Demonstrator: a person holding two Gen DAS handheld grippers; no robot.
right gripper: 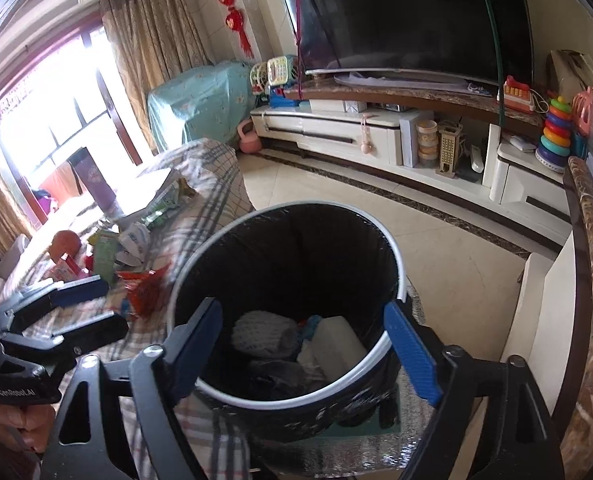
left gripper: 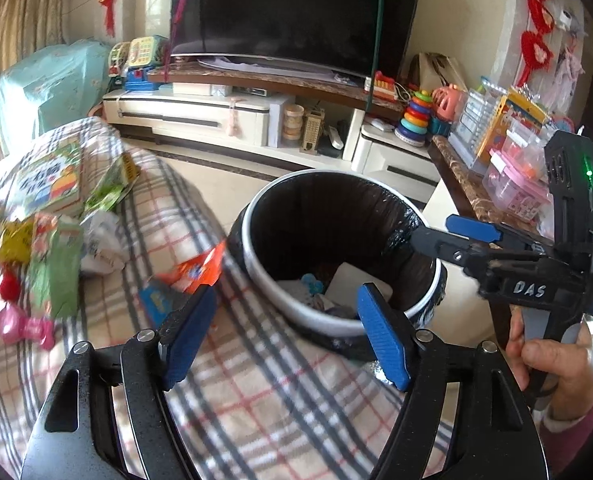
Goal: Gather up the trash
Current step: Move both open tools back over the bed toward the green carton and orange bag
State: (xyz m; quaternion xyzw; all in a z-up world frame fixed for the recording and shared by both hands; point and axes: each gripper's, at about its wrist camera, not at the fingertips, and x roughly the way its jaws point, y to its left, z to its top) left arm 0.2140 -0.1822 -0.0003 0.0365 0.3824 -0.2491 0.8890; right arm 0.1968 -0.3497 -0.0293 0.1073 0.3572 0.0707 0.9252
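Note:
A round bin [left gripper: 256, 276] with a black liner stands beside the plaid-covered table [left gripper: 256, 400]; white paper and crumpled bits lie inside it. My left gripper [left gripper: 284, 332] is open at the table's edge, nothing pressed between its pads. A blurred orange wrapper [left gripper: 200, 268] shows just past its left fingertip; I cannot tell whether it rests on the cloth or is in the air. My right gripper [right gripper: 304, 344] is open above the bin [right gripper: 402, 276], empty. In the right wrist view the left gripper [right gripper: 112, 306] sits left, the orange wrapper [right gripper: 144, 288] beyond it. The right gripper [left gripper: 436, 234] reaches over the rim.
More litter lies on the cloth: a green packet [left gripper: 54, 268], a white crumpled bag [left gripper: 100, 240], a yellow wrapper [left gripper: 14, 240], a pink toy [left gripper: 24, 328]. A TV stand [right gripper: 336, 132] lines the far wall and a marble-topped counter [right gripper: 592, 280] the right. The bin stands on a silver mat [right gripper: 376, 452].

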